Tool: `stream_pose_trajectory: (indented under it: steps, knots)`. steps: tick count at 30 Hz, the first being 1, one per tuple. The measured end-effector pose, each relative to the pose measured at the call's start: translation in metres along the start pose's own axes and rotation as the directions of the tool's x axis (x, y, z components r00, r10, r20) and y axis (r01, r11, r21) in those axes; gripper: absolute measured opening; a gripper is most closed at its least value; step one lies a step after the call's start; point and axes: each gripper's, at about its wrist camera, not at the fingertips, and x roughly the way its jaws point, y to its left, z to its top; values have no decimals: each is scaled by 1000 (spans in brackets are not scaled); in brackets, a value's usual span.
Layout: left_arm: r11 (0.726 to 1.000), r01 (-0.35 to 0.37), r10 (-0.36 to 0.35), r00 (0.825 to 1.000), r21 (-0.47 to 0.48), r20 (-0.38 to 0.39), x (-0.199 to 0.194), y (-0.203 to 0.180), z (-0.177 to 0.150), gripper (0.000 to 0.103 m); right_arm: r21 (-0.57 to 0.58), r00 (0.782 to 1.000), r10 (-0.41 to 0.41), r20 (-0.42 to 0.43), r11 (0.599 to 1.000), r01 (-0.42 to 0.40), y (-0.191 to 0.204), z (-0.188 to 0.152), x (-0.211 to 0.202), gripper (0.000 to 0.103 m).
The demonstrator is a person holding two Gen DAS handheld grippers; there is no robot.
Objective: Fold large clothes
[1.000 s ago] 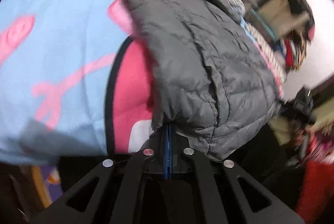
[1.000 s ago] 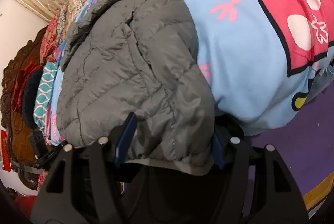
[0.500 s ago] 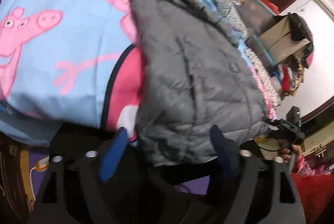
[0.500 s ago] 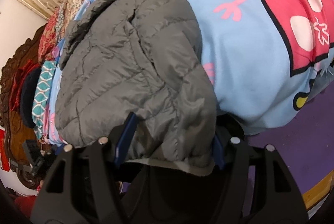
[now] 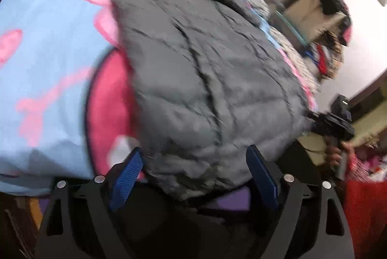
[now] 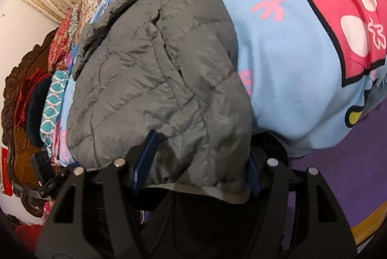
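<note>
1. Grey quilted puffer jacket [image 6: 154,80] lies folded lengthwise on the blue cartoon-pig blanket [image 6: 285,70], hem at the near edge of the bed, collar at the far end.
2. Fabric matte, creased, stitched in angled panels; pale lining shows at the hem.
3. Left gripper [image 5: 196,176]: jaws have just been opening and stand wide, hem between the blue pads [image 5: 127,176] but not pressed.
4. Right gripper [image 6: 198,162]: pads spread, hem bulging between them; can't tell whether they press on it.
5. Left view motion-blurred; quilting detail smeared.
6. A hand [image 5: 335,155] at the right edge, partly cut off.
</note>
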Motion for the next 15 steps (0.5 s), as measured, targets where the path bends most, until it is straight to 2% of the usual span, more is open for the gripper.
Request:
stream_pose_trajectory:
  steps: [5, 6, 8, 9, 12, 15]
  knots:
    - [1000, -8, 8, 1000, -1, -11, 9, -1, 0, 61, -4, 1000, 0, -1, 1000, 0, 1, -1, 0, 62]
    - [1000, -18, 18, 999, -11, -30, 14, 2, 0, 61, -6, 1000, 1, -1, 1000, -1, 1, 0, -1, 62]
    - [997, -78, 76, 990, -11, -123, 33, 10, -2, 61, -9, 1000, 4, 0, 1000, -4, 0, 1, -1, 62]
    - [995, -89, 82, 983, -36, -162, 38, 16, -2, 61, -11, 1000, 4, 1, 1000, -4, 0, 1, -2, 62]
    - [994, -95, 88, 989, -56, -122, 31, 23, 3, 61, -36, 1000, 5, 5, 999, -5, 0, 1, -3, 62]
    - [997, -83, 80, 982, -8, -171, 40, 15, 7, 58, -43, 1000, 7, 4, 999, -7, 0, 1, -1, 62]
